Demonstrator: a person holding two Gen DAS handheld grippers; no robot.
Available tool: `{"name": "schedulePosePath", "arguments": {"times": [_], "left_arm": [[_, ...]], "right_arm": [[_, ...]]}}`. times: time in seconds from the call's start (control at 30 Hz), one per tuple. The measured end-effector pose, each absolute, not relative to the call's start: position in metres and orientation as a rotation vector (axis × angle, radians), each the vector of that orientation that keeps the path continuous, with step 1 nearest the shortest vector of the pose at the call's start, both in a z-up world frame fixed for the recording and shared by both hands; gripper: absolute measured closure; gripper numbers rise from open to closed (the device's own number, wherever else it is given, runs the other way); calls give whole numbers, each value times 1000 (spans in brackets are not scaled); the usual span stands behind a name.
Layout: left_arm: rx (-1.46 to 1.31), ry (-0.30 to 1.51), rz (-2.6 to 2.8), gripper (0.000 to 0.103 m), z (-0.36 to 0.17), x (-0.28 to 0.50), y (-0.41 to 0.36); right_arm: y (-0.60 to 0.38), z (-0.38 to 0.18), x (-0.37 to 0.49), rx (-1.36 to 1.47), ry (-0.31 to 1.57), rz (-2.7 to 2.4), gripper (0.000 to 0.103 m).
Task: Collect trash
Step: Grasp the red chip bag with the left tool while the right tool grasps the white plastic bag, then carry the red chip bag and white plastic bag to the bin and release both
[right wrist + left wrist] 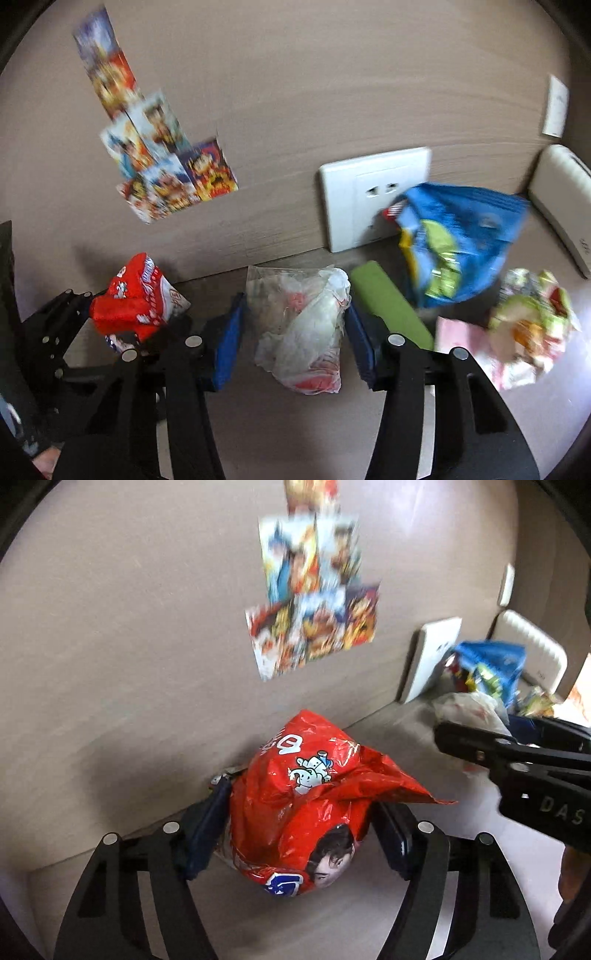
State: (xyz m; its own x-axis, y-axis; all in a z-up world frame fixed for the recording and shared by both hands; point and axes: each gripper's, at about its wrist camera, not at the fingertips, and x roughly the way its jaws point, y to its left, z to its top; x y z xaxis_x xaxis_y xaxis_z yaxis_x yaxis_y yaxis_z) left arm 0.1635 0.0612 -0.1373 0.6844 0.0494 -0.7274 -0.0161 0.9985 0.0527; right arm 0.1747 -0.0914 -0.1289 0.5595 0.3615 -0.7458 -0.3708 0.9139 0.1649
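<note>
Right now each gripper straddles its own piece of trash on the counter (303, 435). Low in the left wrist frame, the left gripper (295, 827) has the red snack bag (310, 805) dead centre, pads pressing its crumpled sides, its length running up the frame. Likewise the right gripper (295, 339) brackets the clear plastic wrapper (303, 332), pads at its edges; firm contact I cannot tell.

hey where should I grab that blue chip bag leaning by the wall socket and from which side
Likely the crumpled upper body of the blue chip bag, approached from the front. It stands against the wall socket with a green block close on its left, so the back and left look blocked.
</note>
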Motion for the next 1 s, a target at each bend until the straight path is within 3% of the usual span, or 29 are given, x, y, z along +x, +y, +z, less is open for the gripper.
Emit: {"name": "schedulePosePath", "arguments": {"times": [0.33, 1.0], "left_arm": [[16, 755, -94, 33, -93, 100, 5], [243, 741, -579, 33, -86, 14, -281]], "right_arm": [[-170, -95, 116, 77, 796, 358, 50], [-415, -77, -34, 220, 762, -70, 50]]}}
